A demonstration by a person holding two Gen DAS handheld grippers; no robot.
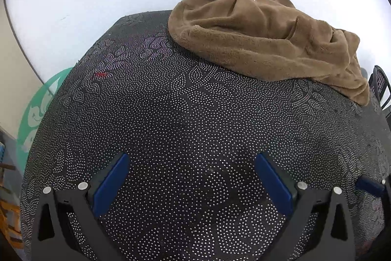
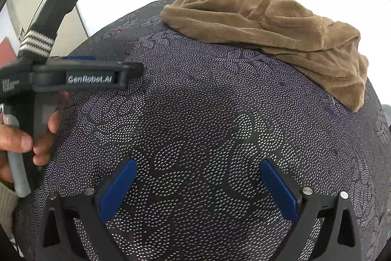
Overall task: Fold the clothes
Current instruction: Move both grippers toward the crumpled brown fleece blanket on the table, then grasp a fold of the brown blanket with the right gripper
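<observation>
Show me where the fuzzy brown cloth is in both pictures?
Left wrist view: the fuzzy brown cloth lies bunched at the upper right, on the table's far edge.
Right wrist view: upper right again.
Shared landmark: the dark dotted tablecloth under it.

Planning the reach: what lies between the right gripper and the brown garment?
Only bare dotted tablecloth between the right gripper and the garment, in the right wrist view.

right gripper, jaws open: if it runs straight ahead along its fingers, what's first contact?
Probably the dotted black tabletop: the right gripper tilts down at bare surface. The brown fleece garment lies farther off, to the right; depth is unclear.
</observation>
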